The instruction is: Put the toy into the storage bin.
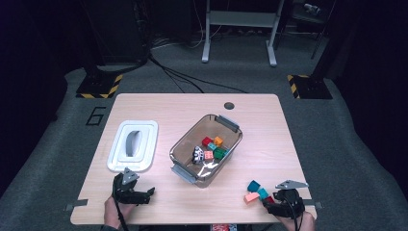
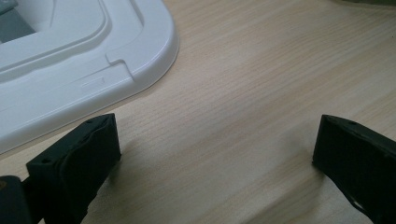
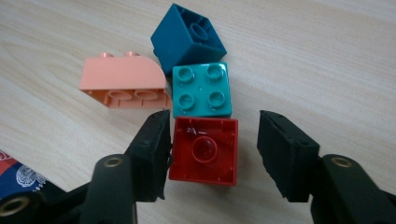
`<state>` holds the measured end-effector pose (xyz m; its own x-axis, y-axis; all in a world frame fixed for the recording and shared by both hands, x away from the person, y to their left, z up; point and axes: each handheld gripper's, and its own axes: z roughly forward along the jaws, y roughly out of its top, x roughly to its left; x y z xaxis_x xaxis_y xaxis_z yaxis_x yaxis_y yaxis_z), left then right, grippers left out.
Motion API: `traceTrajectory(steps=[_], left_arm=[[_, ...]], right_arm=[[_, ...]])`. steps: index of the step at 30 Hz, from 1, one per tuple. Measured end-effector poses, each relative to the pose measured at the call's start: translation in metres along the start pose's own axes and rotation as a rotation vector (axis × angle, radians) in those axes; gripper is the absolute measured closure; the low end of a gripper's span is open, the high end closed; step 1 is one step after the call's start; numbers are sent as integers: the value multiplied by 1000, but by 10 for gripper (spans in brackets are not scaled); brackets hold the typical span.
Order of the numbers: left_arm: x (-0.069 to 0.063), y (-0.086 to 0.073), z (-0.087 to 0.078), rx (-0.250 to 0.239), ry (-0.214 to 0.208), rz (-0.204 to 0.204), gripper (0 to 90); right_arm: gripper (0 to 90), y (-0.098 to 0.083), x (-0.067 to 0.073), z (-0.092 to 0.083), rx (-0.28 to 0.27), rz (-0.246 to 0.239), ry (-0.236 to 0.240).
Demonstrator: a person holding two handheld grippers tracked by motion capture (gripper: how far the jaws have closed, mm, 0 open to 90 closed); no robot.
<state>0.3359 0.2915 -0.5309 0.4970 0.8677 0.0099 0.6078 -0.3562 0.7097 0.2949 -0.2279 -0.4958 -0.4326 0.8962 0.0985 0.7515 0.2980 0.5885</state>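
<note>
— Four bricks lie at the near right corner of the desk (image 1: 269, 103). From the high view I see them only as small coloured spots beside the right gripper (image 1: 280, 204). What does the right gripper view add?

— It shows each one clearly. The red brick (image 3: 204, 151) lies with its hollow side up, between the two black jaws. The left jaw touches its side, but the right jaw stands a little apart from it, so the right gripper is half open around the brick and does not press it on both sides. Just beyond it is the teal brick (image 3: 201, 89), studs up, touching the red one. The dark blue brick (image 3: 187, 37) lies tipped behind that, and the pink brick (image 3: 122, 79) is to the left.

— And the left gripper (image 1: 133, 188)?

— Its jaws stand wide, with bare wood between them, near the white lid (image 2: 70, 60).

— What about the surroundings?

— Light wooden desk; a clear bin (image 1: 181, 155) with more bricks stands in the middle. Grey floor, dark room, cables behind.
</note>
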Motion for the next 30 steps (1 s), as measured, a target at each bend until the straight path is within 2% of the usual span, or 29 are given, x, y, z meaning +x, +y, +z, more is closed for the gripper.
traceTrajectory(steps=[4,6,14,15,20,24,28,29,30], left_arm=[[0,0,0,0,0,0,6],[0,0,0,0,0,0,5],[0,0,0,0,0,0,5],[0,0,0,0,0,0,5],[0,0,0,-2,1,-1,5],[0,0,0,0,0,0,5],[0,0,0,0,-1,0,5],[0,0,0,-1,1,-1,5],[0,0,0,1,0,1,5]], right_arm=[[528,-3,-3,1,4,17,-3],[569,-5,-6,1,-1,10,-3],[584,-4,-13,-7,-26,25,-19],[584,-4,-12,-8,-22,42,-19],[585,1,-20,-10,-58,27,-39],[586,7,-24,-10,-66,51,-42],[586,11,-28,-9,-75,44,-51],[586,12,-27,-9,-78,59,-53],[586,14,-29,-9,-82,49,-54]])
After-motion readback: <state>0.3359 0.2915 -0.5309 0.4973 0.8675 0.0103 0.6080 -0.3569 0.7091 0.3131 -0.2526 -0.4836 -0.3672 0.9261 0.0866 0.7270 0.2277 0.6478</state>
